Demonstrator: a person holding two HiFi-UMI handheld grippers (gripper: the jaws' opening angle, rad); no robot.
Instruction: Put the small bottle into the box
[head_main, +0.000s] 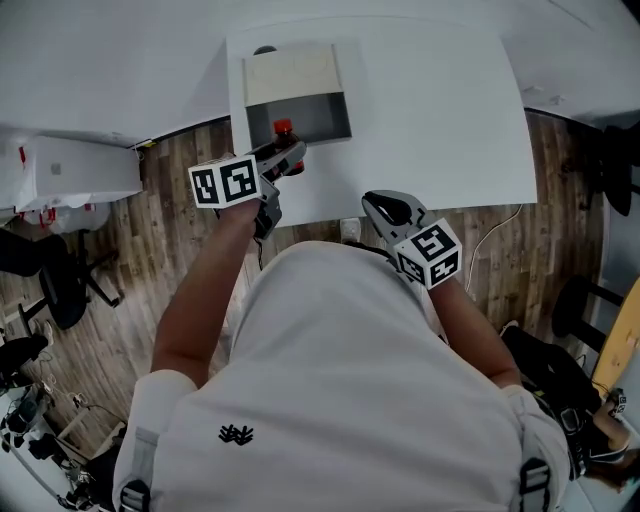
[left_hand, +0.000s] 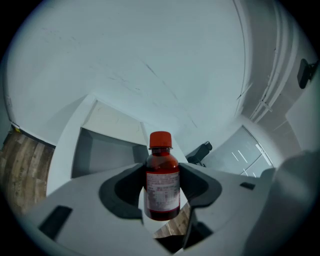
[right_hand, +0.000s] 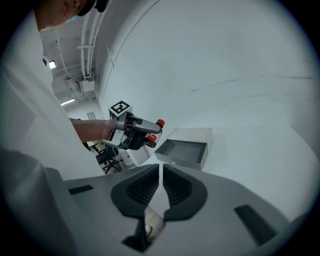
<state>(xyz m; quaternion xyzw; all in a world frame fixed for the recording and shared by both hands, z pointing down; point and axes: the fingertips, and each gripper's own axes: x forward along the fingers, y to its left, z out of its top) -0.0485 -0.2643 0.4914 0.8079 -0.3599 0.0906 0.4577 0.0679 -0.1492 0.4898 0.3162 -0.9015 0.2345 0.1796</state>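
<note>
At the left, a small bottle (left_hand: 162, 175) with a red screw cap and a pale printed label is clamped between the padded jaws of the left gripper (head_main: 280, 158). The hold is taken on the labelled body, with the cap standing free above the pads and the bottle upright. The bottle is carried in the air over the near edge of the white table (head_main: 430, 120). It is close to the box (head_main: 293, 72) but not yet inside it.

The box is seen just beyond, its grey interior empty and its pale lid folded back away from the person.

The bottle is judged to be light and rigid, with a smooth, probably slippery wall. Whether it is glass or plastic cannot be told, so a gentle set-down would be prudent. The dark liquid inside may shift if the bottle is tipped. The labelled midsection is judged the best place for a hold, since the surface there is straight and less slick than the narrow cap.

At the right, the right gripper (right_hand: 160, 187) is held low near the person's body, well apart from the box. Its pads are brought together with nothing between them.
</note>
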